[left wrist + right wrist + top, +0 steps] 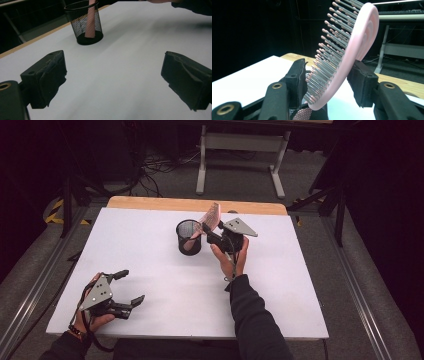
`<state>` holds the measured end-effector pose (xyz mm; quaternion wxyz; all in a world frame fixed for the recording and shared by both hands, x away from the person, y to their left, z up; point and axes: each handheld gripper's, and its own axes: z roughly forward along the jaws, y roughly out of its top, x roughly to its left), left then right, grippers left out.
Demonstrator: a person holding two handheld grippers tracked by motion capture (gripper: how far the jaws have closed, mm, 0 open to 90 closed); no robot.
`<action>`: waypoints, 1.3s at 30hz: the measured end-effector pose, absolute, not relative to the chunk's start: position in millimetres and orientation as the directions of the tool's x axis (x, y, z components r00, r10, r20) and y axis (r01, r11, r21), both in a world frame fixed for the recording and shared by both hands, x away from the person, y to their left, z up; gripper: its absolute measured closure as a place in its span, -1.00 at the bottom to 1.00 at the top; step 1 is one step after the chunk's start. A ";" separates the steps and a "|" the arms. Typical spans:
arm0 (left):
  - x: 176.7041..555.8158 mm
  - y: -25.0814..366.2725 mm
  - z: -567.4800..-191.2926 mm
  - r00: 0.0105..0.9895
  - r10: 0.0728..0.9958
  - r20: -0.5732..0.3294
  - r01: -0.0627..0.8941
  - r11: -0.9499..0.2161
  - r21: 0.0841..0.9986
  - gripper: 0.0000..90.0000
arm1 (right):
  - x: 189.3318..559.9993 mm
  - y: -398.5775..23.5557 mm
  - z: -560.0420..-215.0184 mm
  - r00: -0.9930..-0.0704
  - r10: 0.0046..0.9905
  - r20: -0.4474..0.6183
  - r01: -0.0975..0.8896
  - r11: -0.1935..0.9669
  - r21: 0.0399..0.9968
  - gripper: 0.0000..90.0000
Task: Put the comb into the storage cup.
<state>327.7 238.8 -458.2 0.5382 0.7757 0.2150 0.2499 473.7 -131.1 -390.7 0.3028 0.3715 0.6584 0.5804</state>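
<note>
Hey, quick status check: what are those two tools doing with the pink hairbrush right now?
Left tool open, idle, low on table. Right tool around pink hairbrush; grip unclear. Brush handle down in black mesh cup. Nothing in the way.

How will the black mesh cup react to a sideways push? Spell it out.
Probably light: the mesh cup has see-through wire walls. It would likely slide on the smooth white table, yet it may tip, since the pink hairbrush stands slanted in it, head well above the rim. The mesh looks stiff.
</note>
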 end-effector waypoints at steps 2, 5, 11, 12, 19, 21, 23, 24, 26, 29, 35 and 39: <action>327.8 238.4 -458.5 0.782 0.603 0.157 0.065 -0.330 0.942 -0.85 | 472.4 -131.5 -389.8 -0.540 0.841 0.030 0.135 0.052 0.989 0.09; 327.7 238.3 -458.2 0.784 0.600 0.163 0.064 -0.338 0.939 -0.85 | 470.2 -132.2 -388.2 -0.539 0.842 0.016 0.124 0.061 0.990 0.08; 327.7 237.8 -458.4 0.784 0.599 0.160 0.066 -0.336 0.939 -0.85 | 467.1 -134.8 -384.4 -0.534 0.845 -0.002 0.111 0.073 0.991 0.01; 327.8 237.8 -458.4 0.785 0.599 0.159 0.066 -0.337 0.939 -0.85 | 466.4 -134.9 -383.7 -0.532 0.847 -0.009 0.111 0.081 0.991 0.01; 327.5 238.1 -457.9 0.781 0.602 0.164 0.063 -0.338 0.939 -0.85 | 464.4 -137.3 -379.0 -0.528 0.849 -0.026 0.099 0.092 0.991 0.00; 327.5 237.7 -458.0 0.781 0.603 0.164 0.065 -0.339 0.938 -0.85 | 462.9 -139.1 -376.4 -0.524 0.851 -0.031 0.087 0.090 0.992 -0.03; 327.0 237.6 -457.8 0.777 0.608 0.164 0.065 -0.336 0.939 -0.85 | 462.2 -140.3 -375.2 -0.525 0.851 -0.028 0.084 0.084 0.993 -0.03; 327.1 237.5 -457.7 0.776 0.609 0.164 0.064 -0.335 0.940 -0.85 | 462.2 -140.3 -375.2 -0.525 0.851 -0.028 0.084 0.084 0.993 -0.03; 327.3 237.8 -457.5 0.777 0.608 0.167 0.062 -0.337 0.939 -0.85 | 461.2 -141.0 -373.8 -0.523 0.851 -0.033 0.079 0.087 0.993 -0.04; 327.3 238.0 -457.4 0.776 0.608 0.167 0.062 -0.337 0.939 -0.85 | 459.4 -141.5 -371.4 -0.522 0.852 -0.045 0.066 0.093 0.993 -0.07; 327.1 237.6 -457.6 0.777 0.608 0.164 0.065 -0.336 0.940 -0.85 | 456.0 -141.8 -366.4 -0.525 0.849 -0.061 0.049 0.102 0.994 -0.08; 327.2 237.6 -457.6 0.779 0.606 0.163 0.065 -0.336 0.939 -0.85 | 453.3 -141.2 -362.2 -0.524 0.848 -0.077 0.036 0.113 0.993 -0.11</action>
